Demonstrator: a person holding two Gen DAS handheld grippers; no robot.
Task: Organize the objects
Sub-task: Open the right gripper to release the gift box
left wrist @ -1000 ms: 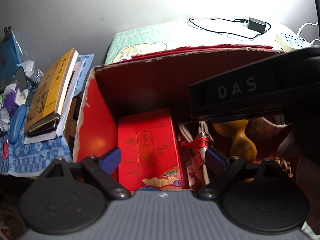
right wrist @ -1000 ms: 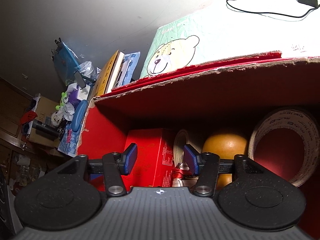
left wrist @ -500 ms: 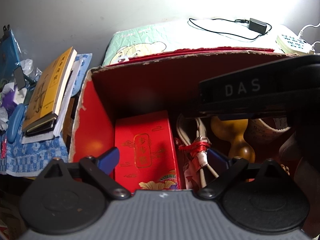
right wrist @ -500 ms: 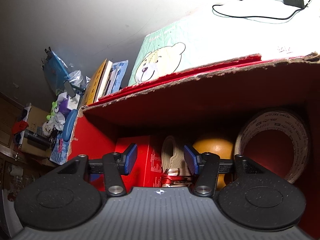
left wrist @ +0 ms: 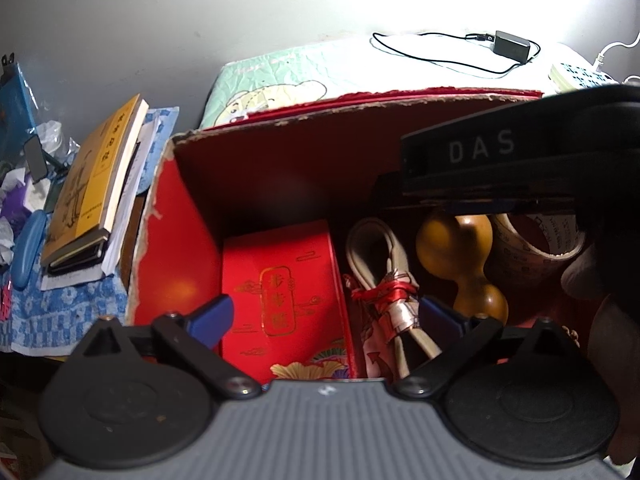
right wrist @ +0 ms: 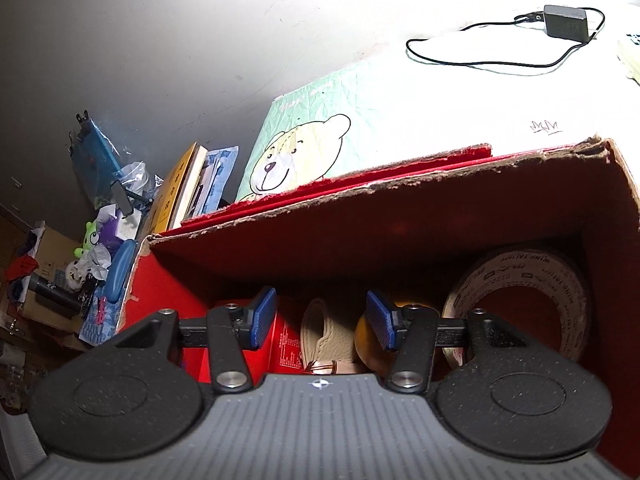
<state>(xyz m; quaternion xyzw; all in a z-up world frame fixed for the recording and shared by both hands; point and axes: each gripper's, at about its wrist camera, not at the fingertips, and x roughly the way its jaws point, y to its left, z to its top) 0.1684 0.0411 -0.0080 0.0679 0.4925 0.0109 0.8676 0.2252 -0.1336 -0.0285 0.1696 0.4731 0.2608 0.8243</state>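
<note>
A red cardboard box (left wrist: pixel 176 224) holds a red gift box with gold print (left wrist: pixel 280 292), a beige strap bundle tied with red ribbon (left wrist: pixel 384 276), a brown gourd (left wrist: pixel 460 256) and a tape roll (left wrist: pixel 532 248). My left gripper (left wrist: pixel 326 314) is open and empty above the gift box and bundle. The right gripper's black body (left wrist: pixel 500 160) shows over the gourd. In the right wrist view my right gripper (right wrist: pixel 322 318) is open and empty above the strap (right wrist: pixel 324 332), between the gift box (right wrist: pixel 284 336) and gourd (right wrist: pixel 364 340); the tape roll (right wrist: pixel 520 308) leans at right.
A stack of books (left wrist: pixel 92 192) lies on a blue cloth (left wrist: pixel 52 312) left of the box. A bear-print pad (right wrist: pixel 320 140) lies behind it. A black charger with cable (left wrist: pixel 512 46) and a white power strip (left wrist: pixel 580 76) lie on the white surface behind.
Both grippers have drawn back and up from the box, so more of its inside shows. The strap bundle is now fully visible. Both grippers stay open and empty.
</note>
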